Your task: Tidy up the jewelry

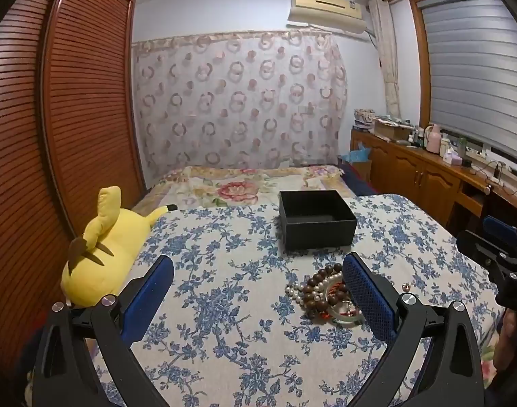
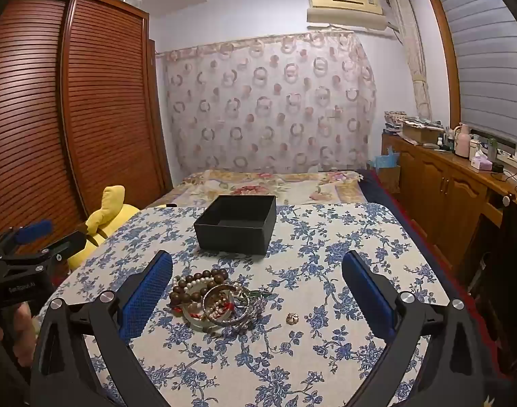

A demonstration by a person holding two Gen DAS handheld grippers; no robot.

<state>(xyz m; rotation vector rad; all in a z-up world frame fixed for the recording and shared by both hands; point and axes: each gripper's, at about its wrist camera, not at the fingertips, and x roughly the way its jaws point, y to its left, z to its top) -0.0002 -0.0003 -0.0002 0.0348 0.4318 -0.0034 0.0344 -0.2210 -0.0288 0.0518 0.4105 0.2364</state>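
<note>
A pile of jewelry (image 2: 212, 300) lies on the blue-flowered cloth: brown wooden beads, pearls, bangles and a pale jade ring. A small gold piece (image 2: 291, 318) lies apart to its right. An open black box (image 2: 236, 224) stands behind the pile. My right gripper (image 2: 256, 271) is open and empty, its left finger beside the pile. My left gripper (image 1: 256, 276) is open and empty; the pile (image 1: 321, 288) is partly hidden by its right finger. The black box (image 1: 316, 218) stands beyond it.
A yellow plush toy (image 1: 105, 247) lies at the table's left edge. A bed with a floral cover (image 2: 275, 183) is behind the table. A wooden wardrobe (image 1: 54, 118) stands left, a wooden cabinet (image 2: 455, 186) with bottles right.
</note>
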